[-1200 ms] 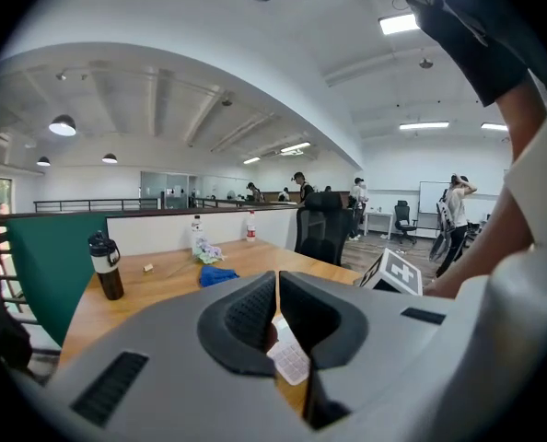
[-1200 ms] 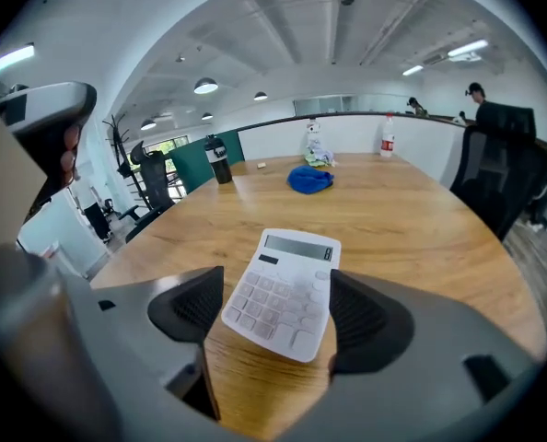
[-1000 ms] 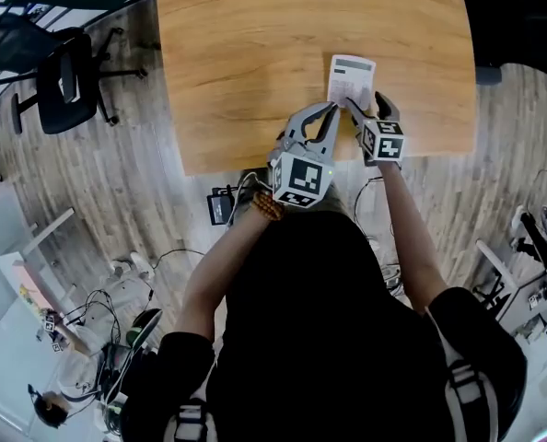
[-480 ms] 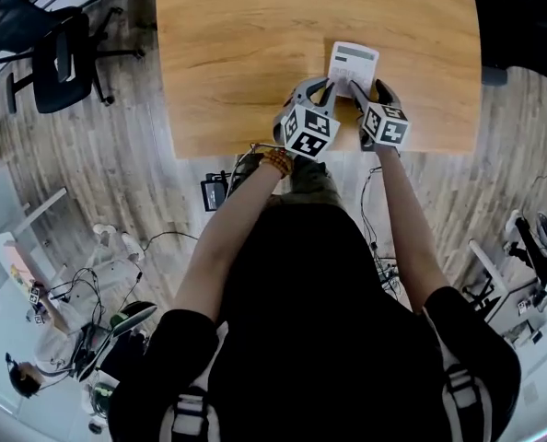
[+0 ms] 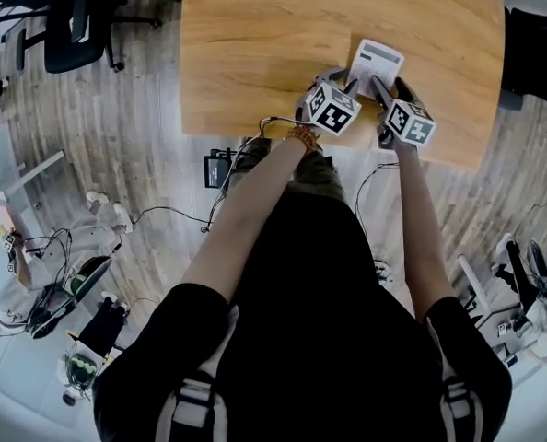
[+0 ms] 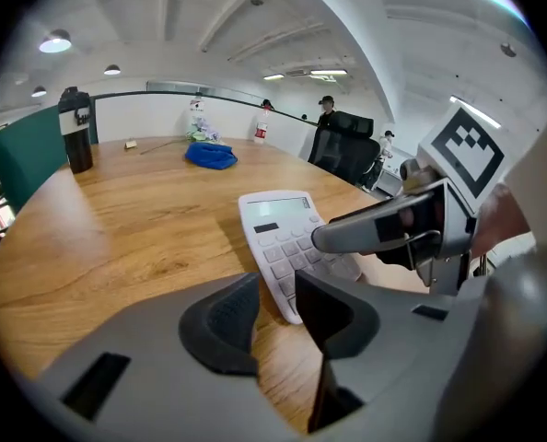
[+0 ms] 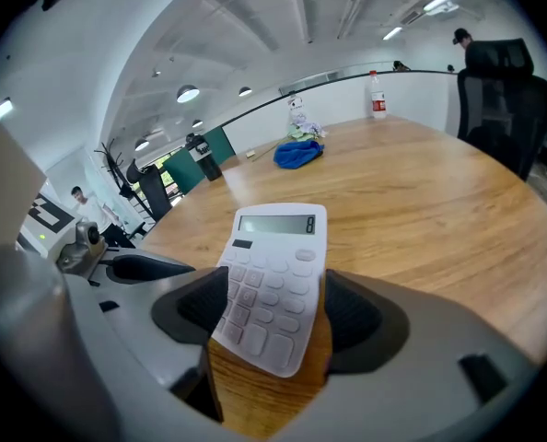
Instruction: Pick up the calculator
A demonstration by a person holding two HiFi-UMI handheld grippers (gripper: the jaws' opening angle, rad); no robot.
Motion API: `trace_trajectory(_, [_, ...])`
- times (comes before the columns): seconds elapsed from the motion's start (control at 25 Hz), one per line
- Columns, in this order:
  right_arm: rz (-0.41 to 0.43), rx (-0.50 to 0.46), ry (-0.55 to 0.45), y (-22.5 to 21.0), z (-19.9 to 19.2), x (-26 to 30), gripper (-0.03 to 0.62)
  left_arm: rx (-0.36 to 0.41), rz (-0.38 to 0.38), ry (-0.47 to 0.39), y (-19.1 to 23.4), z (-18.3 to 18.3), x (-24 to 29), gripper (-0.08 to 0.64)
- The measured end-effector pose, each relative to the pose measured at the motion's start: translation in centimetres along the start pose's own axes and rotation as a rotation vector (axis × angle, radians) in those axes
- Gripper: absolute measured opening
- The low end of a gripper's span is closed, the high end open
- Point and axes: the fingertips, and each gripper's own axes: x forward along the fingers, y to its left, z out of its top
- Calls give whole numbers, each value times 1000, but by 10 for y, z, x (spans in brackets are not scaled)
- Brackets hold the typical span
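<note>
A white calculator (image 5: 375, 63) lies on the wooden table (image 5: 255, 53) close to its near edge. My right gripper (image 5: 391, 88) has just been closing, and the near end of the calculator (image 7: 275, 288) sits between its jaws. Both pads of the right gripper (image 7: 273, 313) press its long sides. My left gripper (image 5: 341, 81) is low over the table at the calculator's near left corner. The jaws of the left gripper (image 6: 275, 291) have just been opening and stand a little apart with nothing between them. The calculator (image 6: 287, 238) lies just beyond them.
A blue cloth (image 6: 209, 155) lies at the table's far side, with a black flask (image 6: 75, 141) far left and a bottle (image 7: 376, 106) at the back. Office chairs (image 5: 66, 30) stand on the floor, and cables (image 5: 223, 168) lie below the near table edge.
My left gripper has come down from above the table to the calculator's left near corner, and its jaws have parted. The right gripper has stayed at the calculator.
</note>
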Motion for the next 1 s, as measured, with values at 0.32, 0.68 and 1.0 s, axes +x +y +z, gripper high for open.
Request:
trace_trajectory(0.32, [26,74,27,4,-1,5,346,-58,-50,52,-8,-14,7,135])
trace_trajectory(0.68, [78,135,6,13,12,-4,349,-171,-87,100,-3,-15,7,135])
trace_trajectory(1.0, [156,-62,-70,67,54,-24,322,-245,-104,126,9,-18,-3,146])
